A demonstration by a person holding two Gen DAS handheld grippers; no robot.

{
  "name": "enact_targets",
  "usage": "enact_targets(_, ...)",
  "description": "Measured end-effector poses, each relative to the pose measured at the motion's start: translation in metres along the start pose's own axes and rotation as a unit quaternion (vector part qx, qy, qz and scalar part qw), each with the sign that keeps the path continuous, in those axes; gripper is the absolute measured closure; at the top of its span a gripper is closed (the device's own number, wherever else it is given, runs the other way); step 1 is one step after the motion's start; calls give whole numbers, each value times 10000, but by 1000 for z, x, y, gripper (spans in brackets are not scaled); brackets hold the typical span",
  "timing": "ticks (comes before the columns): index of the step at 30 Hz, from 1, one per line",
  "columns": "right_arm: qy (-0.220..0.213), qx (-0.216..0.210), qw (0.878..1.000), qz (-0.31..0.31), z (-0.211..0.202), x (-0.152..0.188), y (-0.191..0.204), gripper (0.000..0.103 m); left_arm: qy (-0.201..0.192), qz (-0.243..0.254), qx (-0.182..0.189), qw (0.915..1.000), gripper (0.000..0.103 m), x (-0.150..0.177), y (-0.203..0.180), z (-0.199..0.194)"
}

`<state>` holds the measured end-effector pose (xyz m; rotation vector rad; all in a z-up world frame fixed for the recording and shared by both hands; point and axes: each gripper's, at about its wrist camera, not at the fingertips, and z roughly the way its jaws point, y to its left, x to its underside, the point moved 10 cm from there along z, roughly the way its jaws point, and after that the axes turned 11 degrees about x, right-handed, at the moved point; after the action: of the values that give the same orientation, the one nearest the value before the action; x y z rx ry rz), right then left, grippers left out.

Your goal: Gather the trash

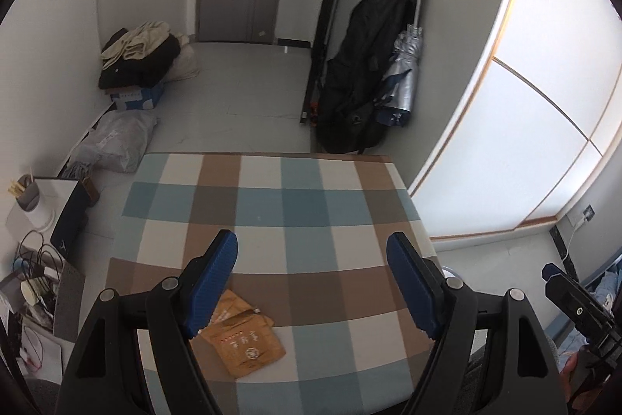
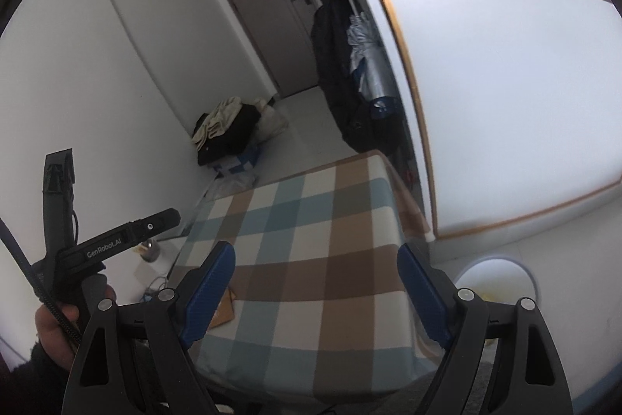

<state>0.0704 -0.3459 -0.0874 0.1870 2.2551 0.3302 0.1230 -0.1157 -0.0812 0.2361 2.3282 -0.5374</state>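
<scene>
Left gripper (image 1: 313, 255): you hold it spread, empty, above the checked table (image 1: 350, 212).
Right gripper (image 2: 317, 265): spread, empty, above it too.
Brown packets (image 1: 243, 337): on the table's near-left corner.

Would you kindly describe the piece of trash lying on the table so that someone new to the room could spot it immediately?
Find the table with the blue, brown and white checked cloth in the middle of the room. On its near left corner, just by the left gripper, whose jaws stand open, lie crumpled brown paper packets. They are the only loose things on the cloth, tan with pale printing.
</scene>
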Motion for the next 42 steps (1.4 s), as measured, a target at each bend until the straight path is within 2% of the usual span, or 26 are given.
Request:
enact_targets(7, 439, -310, 9980, -326, 34, 17, 57, 17, -186, -383, -175, 9989, 27, 7, 55, -22)
enact_targets(12, 777, -319, 9941, -681, 60, 43, 92, 20, -313, -531, -494, 9969, 27, 12, 96, -38)
enact_targets(18, 1257, -276, 9844, -1198, 95, 81, 136, 20, -354, -931, -519, 9937, 27, 15, 131, -47)
enact_targets(23, 1594, -139, 9725, -1691, 124, 113, 165, 20, -279, -1259, -372, 9910, 27, 19, 146, -50)
enact_targets(28, 1898, 116, 9614, -1990, 147, 140, 180, 20, -441, -1582, -140, 9863, 27, 15, 158, -59)
enact_targets(33, 2088, 368, 9550, -2074, 162, 152, 184, 19, -474, -1830, -70, 9819, 27, 12, 169, -61)
enact_targets(35, 2026, 473, 9530, -2203, 164, 152, 187, 20, -443, -1914, -43, 9805, 27, 12, 173, -59)
enact_targets(36, 2023, 538, 9510, -2277, 165, 153, 188, 23, -423, -1947, -42, 9799, 27, 13, 175, -58)
enact_targets(37, 1991, 595, 9489, -2374, 164, 154, 189, 31, -402, -1979, -38, 9794, 27, 14, 176, -58)
enact_targets(39, 1877, 829, 9409, -2696, 164, 155, 190, 40, -343, -2037, 7, 9784, 27, 18, 176, -55)
enact_targets(42, 1861, 746, 9390, -2794, 162, 156, 193, 49, -214, -2054, 44, 9784, 27, 22, 175, -50)
